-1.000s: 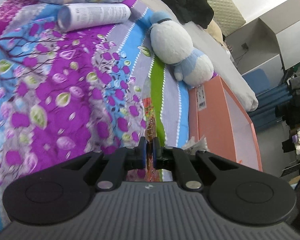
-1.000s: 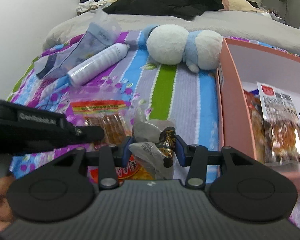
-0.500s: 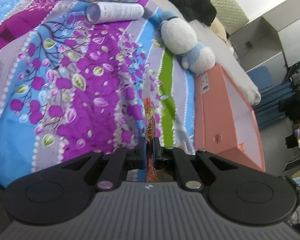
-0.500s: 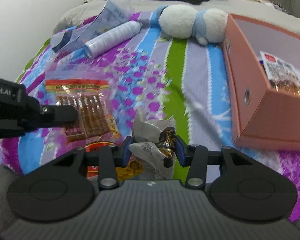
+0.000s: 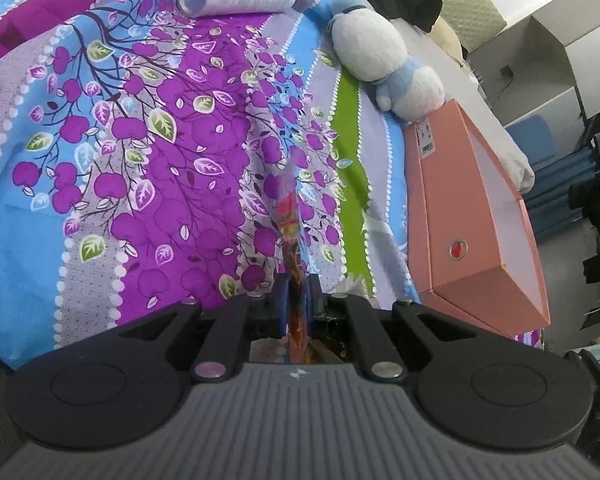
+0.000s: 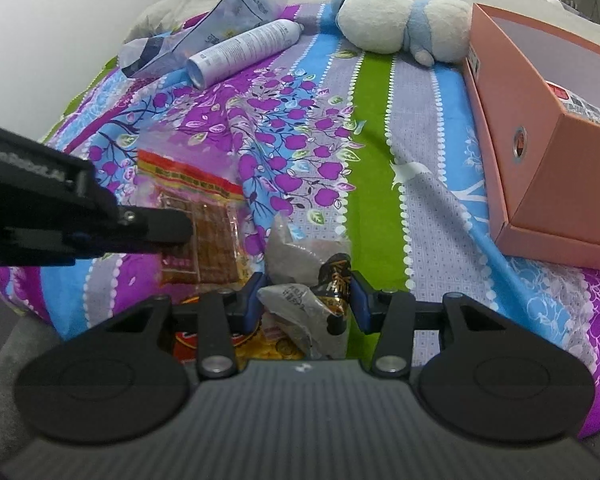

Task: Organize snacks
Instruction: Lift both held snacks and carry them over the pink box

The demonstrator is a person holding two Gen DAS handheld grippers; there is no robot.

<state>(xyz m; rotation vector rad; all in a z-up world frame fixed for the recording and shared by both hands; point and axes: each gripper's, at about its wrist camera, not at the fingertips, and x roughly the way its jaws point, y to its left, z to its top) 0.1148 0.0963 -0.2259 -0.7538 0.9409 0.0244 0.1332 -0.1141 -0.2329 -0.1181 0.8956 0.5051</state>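
My left gripper (image 5: 296, 300) is shut on a flat clear snack packet (image 5: 290, 220) with red and yellow print, seen edge-on in the left wrist view. From the right wrist view the same packet (image 6: 204, 216) hangs face-on off the left gripper's fingers (image 6: 156, 228) above the bedspread. My right gripper (image 6: 306, 292) is shut on a crumpled grey and black snack bag (image 6: 304, 280). A pink open box (image 6: 548, 140) lies on the bed at the right, with a snack packet (image 6: 580, 102) showing over its wall. That box (image 5: 472, 216) is also at the right of the left wrist view.
A white spray can (image 6: 244, 50) and a clear plastic bag (image 6: 220, 24) lie at the far left of the floral bedspread (image 6: 300, 128). A white and blue plush toy (image 6: 404, 26) rests beside the box's far end. More snack packets (image 6: 260, 340) sit under my right gripper.
Both grippers have drawn back toward the near edge of the bed with their packets still held. The box and plush toy now look farther away.
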